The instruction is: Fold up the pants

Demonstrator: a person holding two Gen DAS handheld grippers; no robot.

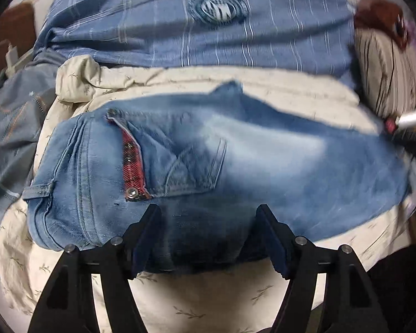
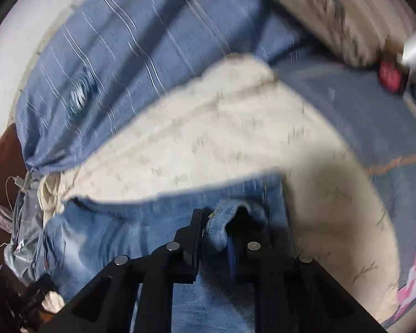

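Gripping: right gripper [image 2: 224, 230] pinches jeans [image 1: 235, 161] edge.
Left gripper [image 1: 208, 222]: spread, touching jeans.
Axis: crosswise.

Faded light-blue jeans [image 1: 235, 166] with red plaid pocket trim [image 1: 131, 163]; cream leaf-print sheet [image 1: 208, 299]; blue white-striped cloth [image 1: 180, 27]

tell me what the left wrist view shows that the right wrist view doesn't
Only the left wrist view shows the jeans' back pocket with its red plaid trim, and the left gripper open over the denim. Only the right wrist view shows the right gripper pinching a bunched fold of denim, plus a pink patterned fabric. Both show the jeans on the cream sheet and the blue striped pillow.
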